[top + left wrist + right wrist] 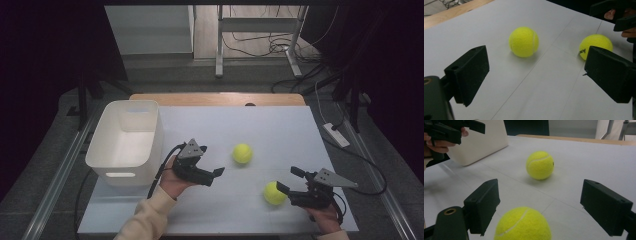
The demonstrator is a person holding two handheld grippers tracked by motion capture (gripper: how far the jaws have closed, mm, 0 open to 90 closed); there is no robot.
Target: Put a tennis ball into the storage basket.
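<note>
Both tools are held wide open and empty: right tool (pixel 291 181) is set around the near ball (pixel 274 193); left tool (pixel 211 161) is aimed at the far ball (pixel 242 153) on the surface (pixel 280 130).

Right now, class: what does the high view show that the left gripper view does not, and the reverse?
High view alone: the white bin, the left gripper, the floor cables. Left gripper view alone: black print on the near ball, facing the camera. Both: the far ball, the near ball, the white table, and the right gripper open beside the near ball.
</note>
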